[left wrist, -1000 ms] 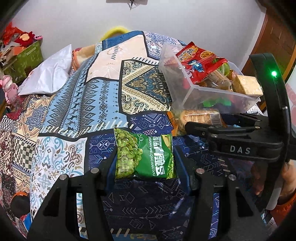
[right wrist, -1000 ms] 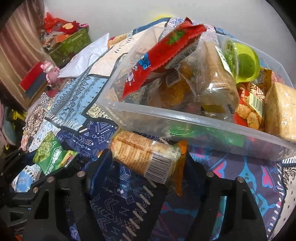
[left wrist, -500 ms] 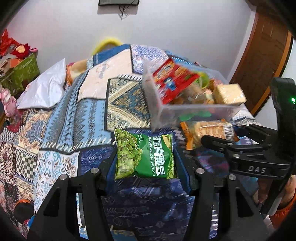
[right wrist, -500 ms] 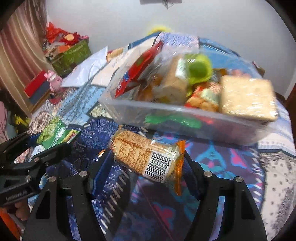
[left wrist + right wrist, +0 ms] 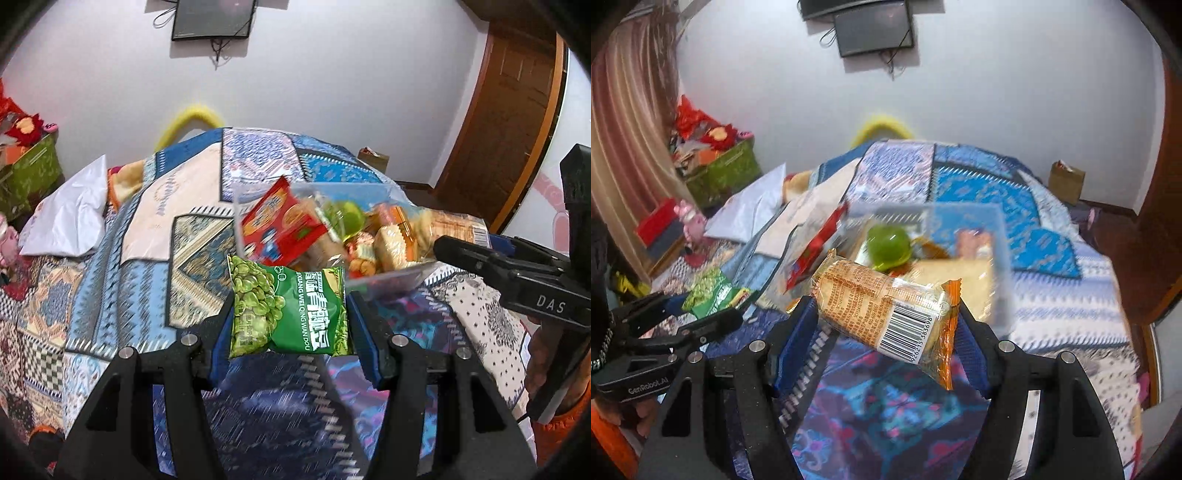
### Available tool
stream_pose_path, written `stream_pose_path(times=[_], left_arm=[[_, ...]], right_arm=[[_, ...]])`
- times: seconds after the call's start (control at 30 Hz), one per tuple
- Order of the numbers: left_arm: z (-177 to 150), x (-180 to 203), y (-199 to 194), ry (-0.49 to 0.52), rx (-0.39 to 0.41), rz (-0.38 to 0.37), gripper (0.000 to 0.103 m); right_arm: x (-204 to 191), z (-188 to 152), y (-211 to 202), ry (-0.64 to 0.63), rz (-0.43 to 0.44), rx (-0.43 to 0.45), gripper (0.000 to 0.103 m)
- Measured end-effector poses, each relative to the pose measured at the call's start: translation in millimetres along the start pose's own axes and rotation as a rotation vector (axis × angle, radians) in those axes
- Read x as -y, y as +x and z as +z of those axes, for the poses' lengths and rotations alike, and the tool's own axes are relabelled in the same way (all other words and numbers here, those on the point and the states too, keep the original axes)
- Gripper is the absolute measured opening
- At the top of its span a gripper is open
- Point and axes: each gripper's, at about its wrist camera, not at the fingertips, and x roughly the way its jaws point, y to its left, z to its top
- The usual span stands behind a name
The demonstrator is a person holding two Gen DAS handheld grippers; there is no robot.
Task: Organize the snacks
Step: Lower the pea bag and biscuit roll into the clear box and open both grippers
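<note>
A: Left gripper (image 5: pixel 290 314) state?
B: Clamped on green pea packet (image 5: pixel 288 308), frame centre.
A: Right gripper (image 5: pixel 886 321)?
B: Gripping orange-edged biscuit pack (image 5: pixel 886 306), centre — clear snack bin (image 5: pixel 960 221) just behind, on the patterned bedspread (image 5: pixel 1052 295).

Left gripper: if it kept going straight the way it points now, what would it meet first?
Most likely the clear snack bin, just beyond the green pea packet that the left gripper holds; its near wall or the red packet inside. Depth is unclear.
</note>
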Motion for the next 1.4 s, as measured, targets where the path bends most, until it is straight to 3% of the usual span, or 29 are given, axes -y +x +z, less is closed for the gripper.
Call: stream_pose_path(times=[0.3,0.73,0.9,1.1,1.4], left_arm=[[21,17,45,0.03,-0.034,0.012,0.056],[27,4,87,-0.012,-0.066,0.032,0.057],[25,-3,91,-0.03,-0.075,0.033,0.061],[21,-18,89,-0.118,-0.094,-0.037,0.065],[24,2,64,-0.026,-0.035,0.004,0.066]], right_arm=[[17,8,17,-0.005,-0.003,-0.009,0.068],[5,7,56,-0.096,-0.006,-0.067,0.069],[-3,5,60,-0.14,-0.005,-0.074,0.071],[-6,6,61,-0.153,-0.005,-0.099,0.08],[-2,10,42,-0.138,-0.018,-0.072,0.081]])
